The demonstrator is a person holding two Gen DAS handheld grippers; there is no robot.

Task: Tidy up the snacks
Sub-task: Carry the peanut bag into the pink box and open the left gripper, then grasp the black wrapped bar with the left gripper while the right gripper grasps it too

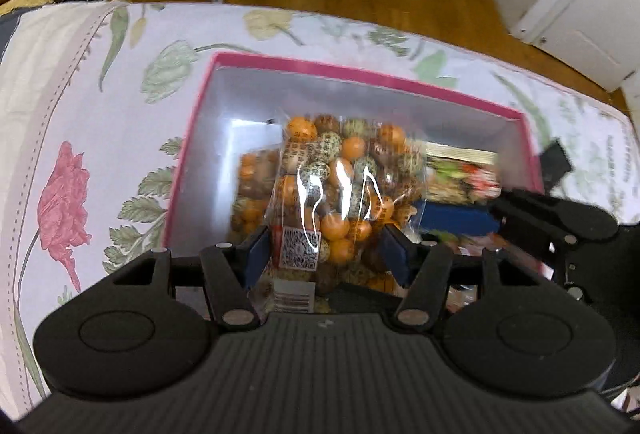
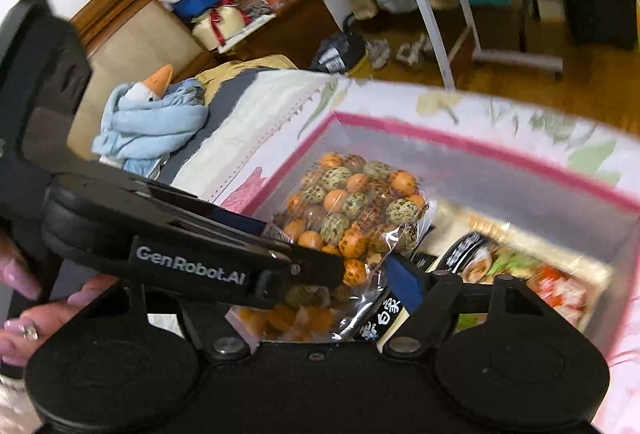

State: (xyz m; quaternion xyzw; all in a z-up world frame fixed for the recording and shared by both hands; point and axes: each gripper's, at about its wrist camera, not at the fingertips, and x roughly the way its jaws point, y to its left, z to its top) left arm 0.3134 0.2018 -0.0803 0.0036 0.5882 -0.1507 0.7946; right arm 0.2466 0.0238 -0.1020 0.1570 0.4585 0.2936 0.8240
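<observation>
Hanging over the pink box (image 1: 192, 138), the candy bag (image 1: 336, 194) sits clamped in the left gripper (image 1: 326, 254).

The left gripper (image 1: 326, 250) points steeply down, jaws clamped; the right gripper's (image 2: 340, 274) jaws part-open.

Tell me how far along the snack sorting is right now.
Done: at least one printed snack packet already lies in the pink-rimmed box on the floral bedspread. In hand: the left gripper grips a clear bag of orange and speckled balls over the box; the right gripper sits beside it, its grip unclear. Left: lowering and releasing the bag. No other loose snacks are in view.
</observation>
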